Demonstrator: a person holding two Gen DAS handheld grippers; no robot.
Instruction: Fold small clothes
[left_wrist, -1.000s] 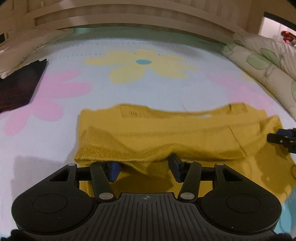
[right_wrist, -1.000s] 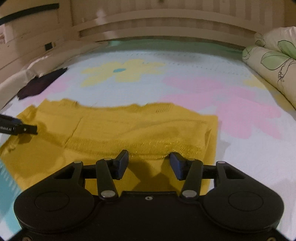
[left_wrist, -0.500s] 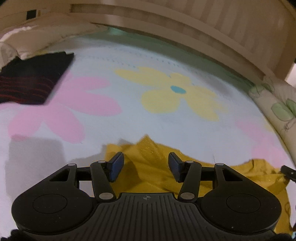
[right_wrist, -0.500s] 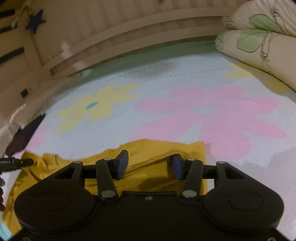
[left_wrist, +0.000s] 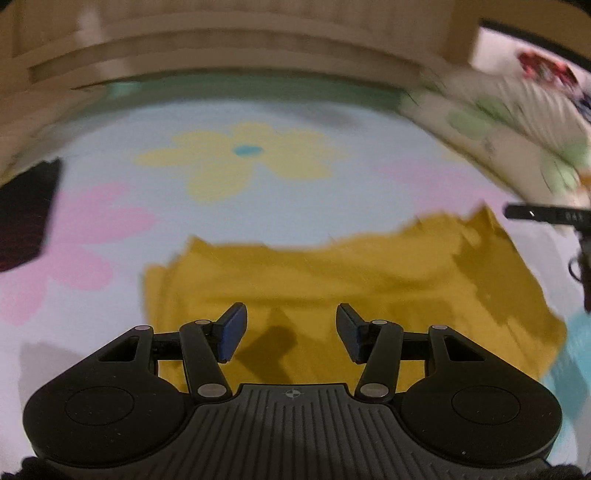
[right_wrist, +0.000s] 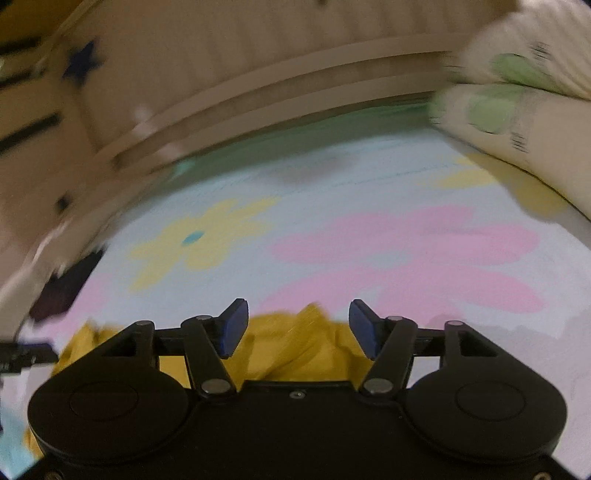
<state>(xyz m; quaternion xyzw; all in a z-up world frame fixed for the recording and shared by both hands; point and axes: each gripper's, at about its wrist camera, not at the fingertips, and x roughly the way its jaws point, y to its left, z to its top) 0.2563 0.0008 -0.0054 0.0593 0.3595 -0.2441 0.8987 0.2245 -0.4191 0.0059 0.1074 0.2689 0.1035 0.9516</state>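
A mustard-yellow knit garment (left_wrist: 351, 273) lies folded and a little rumpled on the flowered bed sheet (left_wrist: 240, 166). My left gripper (left_wrist: 288, 332) is open and empty, held just above the garment's near edge. My right gripper (right_wrist: 295, 332) is open and empty, over the garment's right end (right_wrist: 295, 347), where the cloth bunches up between the fingers without being pinched. The right gripper's tip shows at the right edge of the left wrist view (left_wrist: 546, 214). The left gripper's tip shows at the left edge of the right wrist view (right_wrist: 26, 354). Both views are motion-blurred.
A dark folded garment (left_wrist: 26, 218) lies at the far left of the bed, also in the right wrist view (right_wrist: 70, 284). Leaf-print pillows (left_wrist: 517, 133) lie along the right side (right_wrist: 517, 103). A wooden bed rail (left_wrist: 229, 55) runs across the back.
Both grippers have swung and tilted over the garment with their jaws wide. The yellow garment now lies more rumpled, and its right end is bunched up.
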